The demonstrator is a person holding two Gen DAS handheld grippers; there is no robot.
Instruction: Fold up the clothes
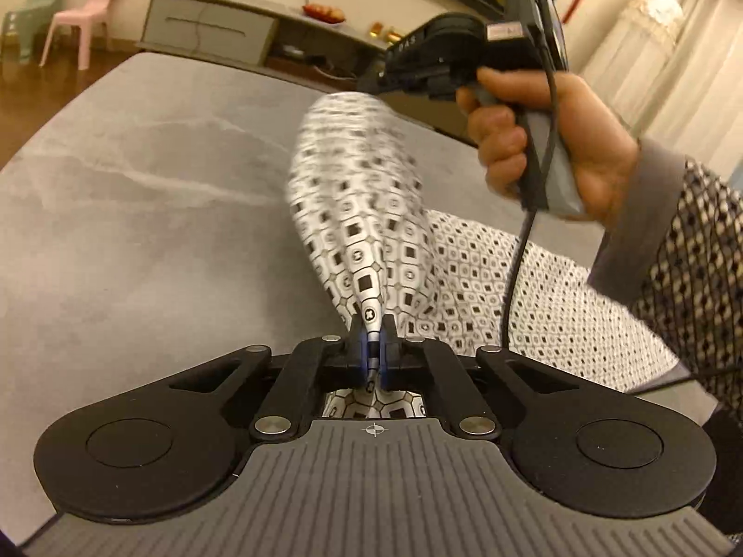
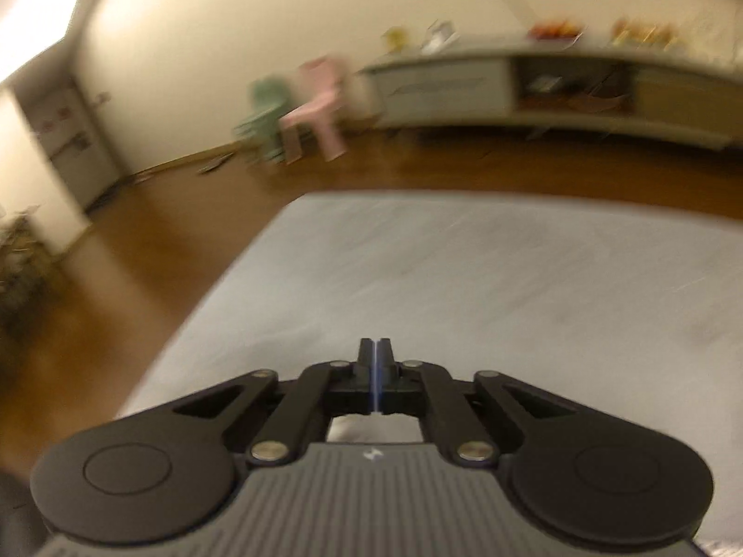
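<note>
A white garment with a black square pattern point(image 1: 362, 195) lies on the grey table point(image 1: 139, 185). One part of it is pulled up into a taut ridge. My left gripper point(image 1: 374, 325) is shut on the near end of that ridge, with cloth pinched between its blue pads. The far end rises to the tip of my right gripper point(image 1: 371, 86), which a hand point(image 1: 557, 139) holds above the table. In the blurred right wrist view the right gripper point(image 2: 375, 348) has its jaws together, and no cloth shows past them.
The rest of the garment spreads to the right under a patterned sleeve point(image 1: 696, 255). A black cable point(image 1: 515, 269) hangs from the right gripper. Beyond the table's far edge are wooden floor, a low cabinet point(image 1: 209, 23) and small plastic chairs point(image 1: 83, 14).
</note>
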